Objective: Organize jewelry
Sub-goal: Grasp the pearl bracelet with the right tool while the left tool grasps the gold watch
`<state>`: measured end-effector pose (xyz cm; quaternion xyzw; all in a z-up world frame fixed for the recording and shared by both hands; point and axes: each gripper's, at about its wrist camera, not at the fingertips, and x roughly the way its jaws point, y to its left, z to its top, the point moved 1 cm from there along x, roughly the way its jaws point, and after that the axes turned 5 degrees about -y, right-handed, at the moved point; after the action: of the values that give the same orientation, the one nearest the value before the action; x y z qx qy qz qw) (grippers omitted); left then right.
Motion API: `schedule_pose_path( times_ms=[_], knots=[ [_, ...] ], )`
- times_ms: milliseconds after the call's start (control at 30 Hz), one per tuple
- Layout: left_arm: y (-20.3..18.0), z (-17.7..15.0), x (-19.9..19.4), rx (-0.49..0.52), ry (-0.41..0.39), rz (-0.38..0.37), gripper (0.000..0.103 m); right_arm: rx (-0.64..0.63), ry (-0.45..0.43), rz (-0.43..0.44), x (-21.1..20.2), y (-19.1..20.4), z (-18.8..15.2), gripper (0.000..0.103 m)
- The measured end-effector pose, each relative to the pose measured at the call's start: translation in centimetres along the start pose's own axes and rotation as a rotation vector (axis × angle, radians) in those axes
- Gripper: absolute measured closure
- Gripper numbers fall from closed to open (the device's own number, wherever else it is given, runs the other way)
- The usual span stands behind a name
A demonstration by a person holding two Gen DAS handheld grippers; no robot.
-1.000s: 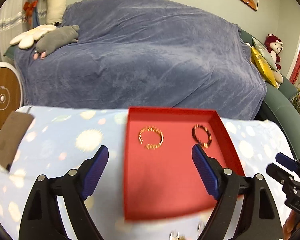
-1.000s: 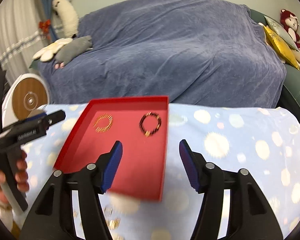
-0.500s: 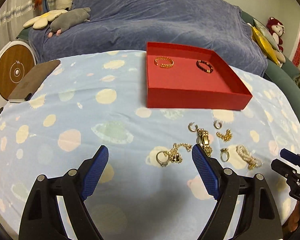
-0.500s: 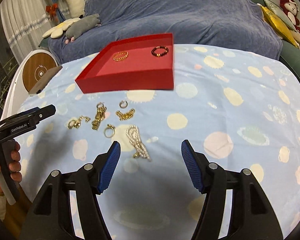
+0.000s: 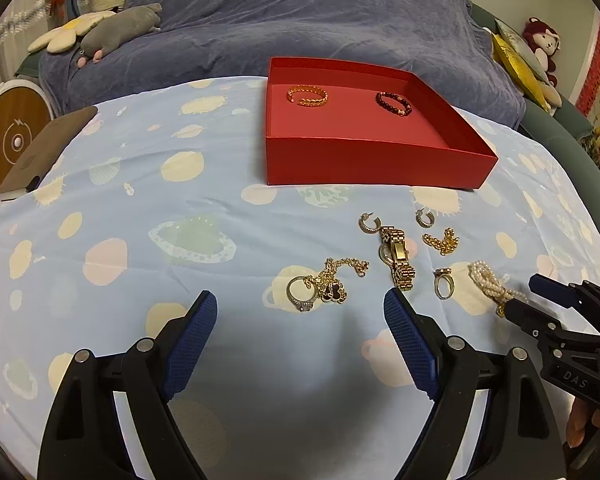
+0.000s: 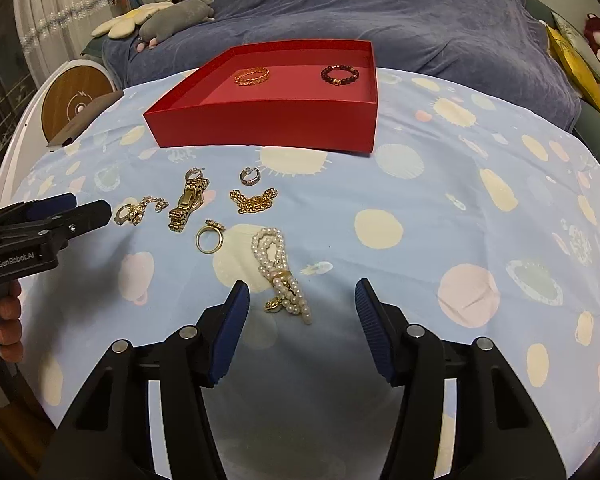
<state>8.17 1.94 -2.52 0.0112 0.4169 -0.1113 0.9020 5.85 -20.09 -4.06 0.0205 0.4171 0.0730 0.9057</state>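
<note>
A red tray (image 5: 374,162) sits on the table (image 5: 140,208), which is covered by a pale blue cloth with round cream and pink patches. Inside the tray, toward its far wall, lie a gold bangle (image 5: 307,96) and, well apart to its 3 o'clock, a dark red bead bracelet (image 5: 394,103).

On the cloth in front of the tray, loose jewelry is scattered. In the left wrist view, a gold hoop earring (image 5: 370,224) lies just at 11 o'clock of a gold watch (image 5: 397,257), and a silvery hoop earring (image 5: 425,218) lies near the tray's front wall. A short gold chain (image 5: 442,241) rests at 3 o'clock of the watch. A gold necklace with a dark clover pendant (image 5: 334,282) is bunched up touching a silver ring (image 5: 301,294). A gold ring (image 5: 443,283) lies between the watch and a pearl bracelet (image 5: 492,284).

The left gripper (image 5: 300,326) hangs above the cloth with its jaws spread wide and nothing between them; the necklace and silver ring lie just ahead at 12 o'clock. The right gripper (image 6: 302,316) is likewise spread wide and holds nothing, with the near end of the pearl bracelet (image 6: 282,276) lying between its blue fingertips (image 6: 236,312) in that view.
</note>
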Motion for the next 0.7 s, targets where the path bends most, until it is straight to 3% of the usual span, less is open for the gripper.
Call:
schedule_pose_path(
  times_ms=[267, 367, 500, 700],
  knots=[
    [-0.1, -0.3, 0.1, -0.006, 0.013, -0.018, 0.02, 0.004, 0.027, 0.0, 1.6, 0.2, 0.2, 0.053],
    [-0.1, -0.3, 0.2, -0.018, 0.015, -0.02, 0.02, -0.011, 0.023, -0.002, 1.6, 0.3, 0.3, 0.064],
    [-0.4, 0.0, 0.5, -0.028, 0.021, -0.036, 0.02, -0.018, 0.023, -0.002, 1.6, 0.3, 0.4, 0.086],
    [-2.7, 0.8, 1.3, 0.011, 0.007, -0.078, 0.02, 0.022, 0.014, 0.013, 0.8, -0.3, 0.5, 0.087]
  ],
)
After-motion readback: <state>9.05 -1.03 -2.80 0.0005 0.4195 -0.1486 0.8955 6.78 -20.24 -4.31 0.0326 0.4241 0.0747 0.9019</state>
